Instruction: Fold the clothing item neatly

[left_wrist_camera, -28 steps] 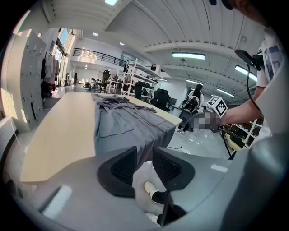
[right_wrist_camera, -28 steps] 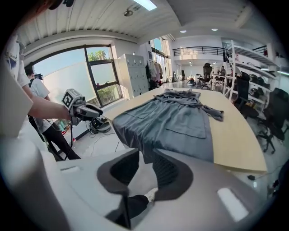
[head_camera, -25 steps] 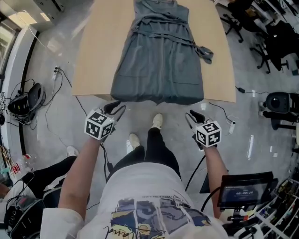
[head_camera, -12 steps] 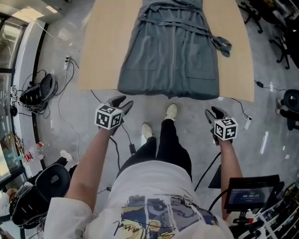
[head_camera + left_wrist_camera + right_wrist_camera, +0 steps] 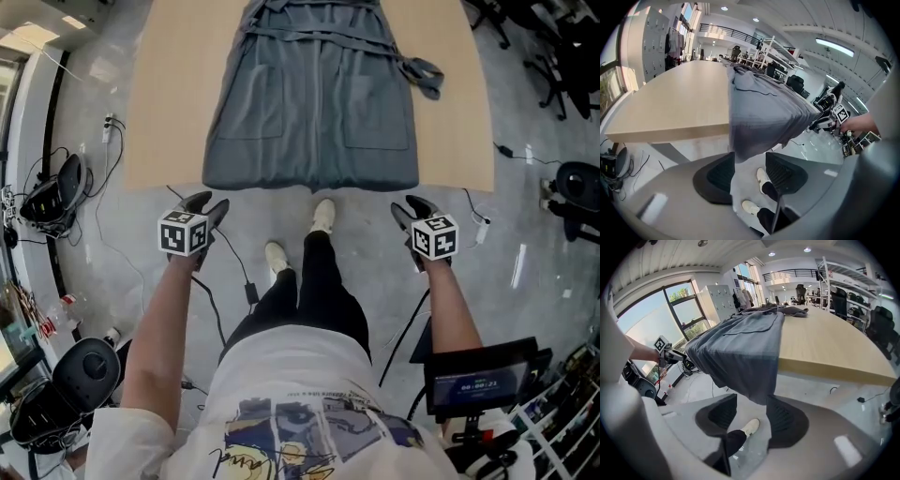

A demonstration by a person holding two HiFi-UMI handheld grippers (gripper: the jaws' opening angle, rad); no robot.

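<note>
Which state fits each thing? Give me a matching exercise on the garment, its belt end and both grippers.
1 grey garment
2 belt end
3 left gripper
4 right gripper

a open, at the hem's right corner
b on the table, right of the skirt
c open, at the hem's left corner
d flat, hem over the near edge

Pairs: 1-d, 2-b, 3-c, 4-a.
Both grippers' jaws have just been opening; neither presses the cloth.

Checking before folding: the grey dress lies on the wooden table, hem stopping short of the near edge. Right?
No: the grey dress lies on the wooden table, but its hem hangs over the near edge (left gripper view).
</note>
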